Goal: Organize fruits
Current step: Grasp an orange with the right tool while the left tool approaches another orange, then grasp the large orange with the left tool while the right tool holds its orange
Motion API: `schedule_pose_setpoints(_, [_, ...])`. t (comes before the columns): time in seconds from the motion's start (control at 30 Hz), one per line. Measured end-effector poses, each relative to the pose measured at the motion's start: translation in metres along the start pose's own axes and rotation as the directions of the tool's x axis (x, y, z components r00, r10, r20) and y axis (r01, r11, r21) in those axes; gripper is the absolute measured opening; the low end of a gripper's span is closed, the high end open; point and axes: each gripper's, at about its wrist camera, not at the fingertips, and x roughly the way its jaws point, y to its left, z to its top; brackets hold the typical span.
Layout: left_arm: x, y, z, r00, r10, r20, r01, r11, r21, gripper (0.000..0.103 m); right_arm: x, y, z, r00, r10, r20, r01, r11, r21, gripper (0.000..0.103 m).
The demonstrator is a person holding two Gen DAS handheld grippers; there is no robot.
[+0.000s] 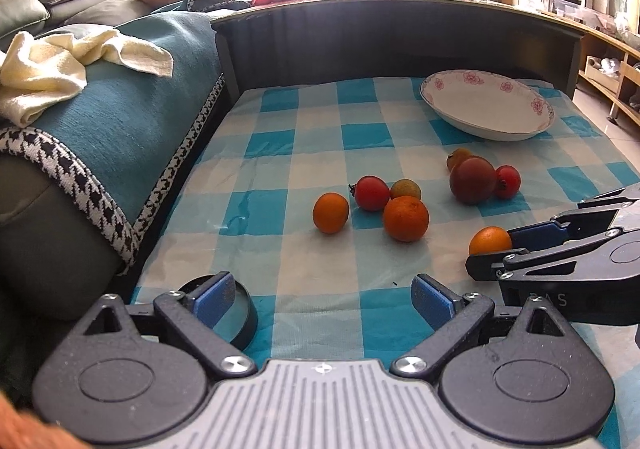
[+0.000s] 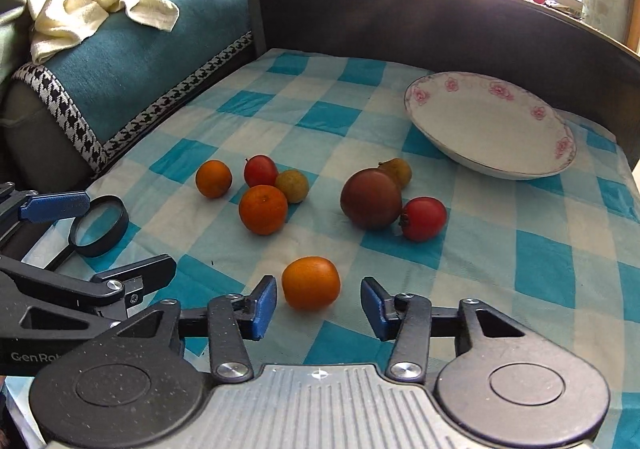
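On the blue-and-white checked cloth (image 2: pixel 520 249): 3 round orange citrus fruits, 2 small red tomatoes, 2 small yellow-green fruits, 1 large dark red-brown fruit (image 2: pixel 371 198). Far right, 1 white floral-rimmed dish (image 2: pixel 490 129). Right gripper (image 2: pixel 318 307) spread open around nearest orange citrus (image 2: pixel 311 282), not touching. Left gripper (image 1: pixel 323 299) open, beside 1 black-rimmed magnifying glass (image 2: pixel 100 226).

Bare blue-and-white checked tablecloth (image 2: pixel 520 249) is lying open between the nearest small orange mandarin (image 2: pixel 311 282) and the white floral-rimmed dish (image 2: pixel 490 165). A dark red round plum (image 2: pixel 370 199) and shiny red tomato (image 2: pixel 424 218) are crowding the direct line; a black-rimmed magnifying glass (image 2: pixel 100 227) is blocking the left.
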Motion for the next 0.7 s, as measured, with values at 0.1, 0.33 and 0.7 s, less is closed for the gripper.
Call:
schedule_pose_setpoints(0.1, [0.003,0.000,0.002,1.000,-0.026,-0.002,0.026,1.000,-0.006,0.093,0.005,0.001,0.001,1.000,0.006,-0.018,-0.006,1.000,-0.012,0.027])
schedule_pose_setpoints(0.33, [0.017,-0.011,0.014,0.996,-0.087,-0.009,0.087,0.996,0.006,0.075,0.000,-0.010,0.003,1.000,0.003,-0.022,-0.002,1.000,0.029,0.027])
schedule_pose_setpoints(0.7, [0.047,-0.045,0.029,0.990,-0.143,-0.017,0.144,0.988,0.056,0.061,-0.008,-0.048,-0.005,0.999,-0.025,-0.034,0.030,0.985,0.170,0.027])
